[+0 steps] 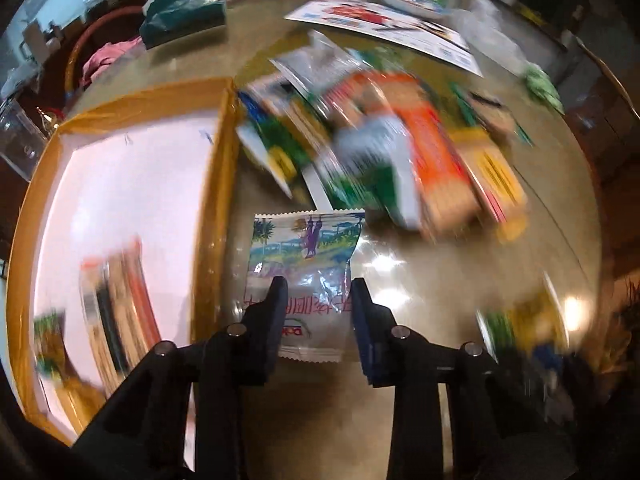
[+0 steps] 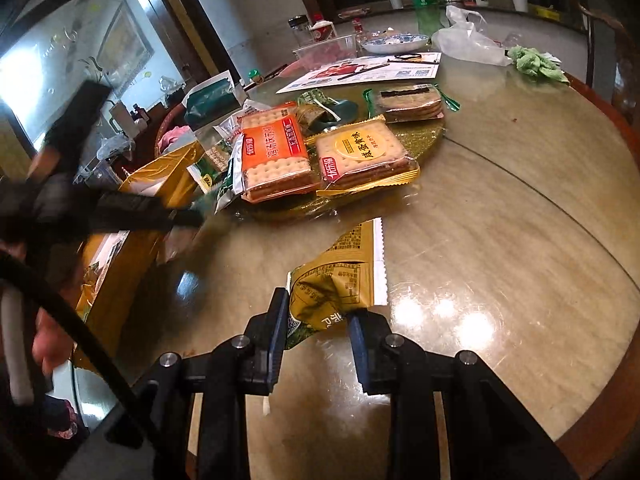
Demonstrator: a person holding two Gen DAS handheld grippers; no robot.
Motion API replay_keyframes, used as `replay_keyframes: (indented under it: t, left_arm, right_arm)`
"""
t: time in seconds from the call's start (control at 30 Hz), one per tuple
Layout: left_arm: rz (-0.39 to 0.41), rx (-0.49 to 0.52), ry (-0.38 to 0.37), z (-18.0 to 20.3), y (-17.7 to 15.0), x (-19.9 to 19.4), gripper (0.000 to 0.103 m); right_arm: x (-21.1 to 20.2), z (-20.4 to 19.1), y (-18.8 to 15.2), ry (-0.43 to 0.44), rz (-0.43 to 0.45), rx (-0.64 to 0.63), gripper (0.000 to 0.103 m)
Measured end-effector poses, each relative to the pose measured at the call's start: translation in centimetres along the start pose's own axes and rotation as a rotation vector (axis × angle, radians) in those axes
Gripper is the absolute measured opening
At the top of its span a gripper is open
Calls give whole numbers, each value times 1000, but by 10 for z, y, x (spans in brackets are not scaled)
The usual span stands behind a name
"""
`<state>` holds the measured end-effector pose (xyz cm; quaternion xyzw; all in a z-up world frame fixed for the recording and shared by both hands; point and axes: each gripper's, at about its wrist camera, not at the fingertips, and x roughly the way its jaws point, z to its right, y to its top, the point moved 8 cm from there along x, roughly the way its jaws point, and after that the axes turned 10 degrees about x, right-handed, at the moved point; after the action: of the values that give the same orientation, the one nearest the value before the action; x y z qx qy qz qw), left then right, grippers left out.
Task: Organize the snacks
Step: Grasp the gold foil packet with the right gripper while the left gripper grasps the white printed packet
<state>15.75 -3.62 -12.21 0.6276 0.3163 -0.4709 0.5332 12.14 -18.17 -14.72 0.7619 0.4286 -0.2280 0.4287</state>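
- Your left gripper [image 1: 318,300] has its jaws nearly closed on the white pictured packet [image 1: 306,264]. The packet's long axis runs up the frame, away from the jaws.
- The box [image 1: 218,152] lies immediately left of that packet; carry it leftward.
- Your right gripper [image 2: 318,312] pinches the crumpled yellow packet [image 2: 336,276], lower centre of its view.

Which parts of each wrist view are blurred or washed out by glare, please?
Left wrist view: the snack pile is motion-smeared and the box's white interior glares, while the white packet between the fingers stays sharp. Right wrist view: mostly sharp, with the other hand-held gripper blurred at left and light spots on the table.
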Motion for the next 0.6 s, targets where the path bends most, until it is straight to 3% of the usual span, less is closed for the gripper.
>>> replay_keyframes:
  t: [0.13, 0.23, 0.27, 0.3, 0.37, 0.47, 0.6]
  left_arm:
    - [19, 72, -38, 25, -37, -16, 36]
    - [33, 95, -67, 30, -47, -25, 61]
    - [54, 86, -59, 27, -46, -28, 77]
    - [74, 68, -46, 23, -44, -29, 81]
    - [74, 34, -31, 13, -42, -27, 81]
    - [52, 32, -69, 16, -41, -20, 81]
    - [33, 136, -88, 34, -43, -13, 80]
  right_arm:
    - [0, 0, 0, 2, 0, -2, 28]
    - [0, -1, 0, 7, -5, -9, 28]
    - [1, -1, 0, 7, -5, -9, 28]
    - [1, -1, 0, 7, -4, -9, 28]
    - [1, -2, 0, 7, -4, -8, 28]
    - [1, -1, 0, 9, -4, -8, 28]
    - [1, -1, 0, 10, -4, -7, 28]
